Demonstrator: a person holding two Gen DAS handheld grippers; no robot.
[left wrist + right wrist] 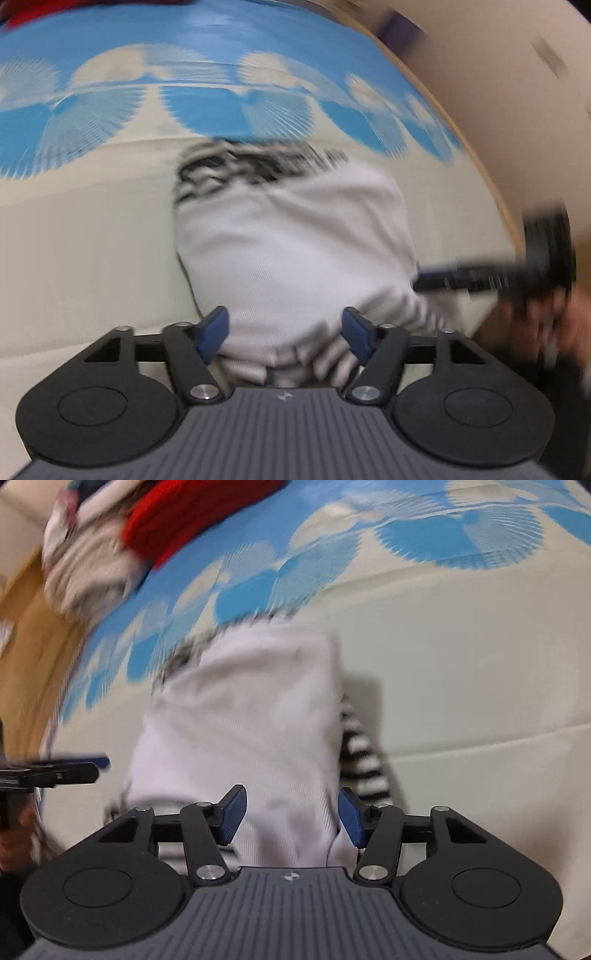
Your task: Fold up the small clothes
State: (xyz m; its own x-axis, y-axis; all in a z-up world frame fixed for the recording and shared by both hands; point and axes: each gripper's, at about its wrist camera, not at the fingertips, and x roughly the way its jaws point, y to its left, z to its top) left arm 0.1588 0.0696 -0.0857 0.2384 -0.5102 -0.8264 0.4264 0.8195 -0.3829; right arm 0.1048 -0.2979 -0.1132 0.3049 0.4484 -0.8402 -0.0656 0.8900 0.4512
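Blue-patterned sheet (207, 107), folded white garment (291, 236), striped trim

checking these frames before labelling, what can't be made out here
- Left wrist view: the near hem of the white garment is hidden behind the left gripper.
- Left wrist view: the right gripper is motion-blurred; its jaws are unreadable there.
- Right wrist view: the clothes pile is blurred and cut by the top edge.
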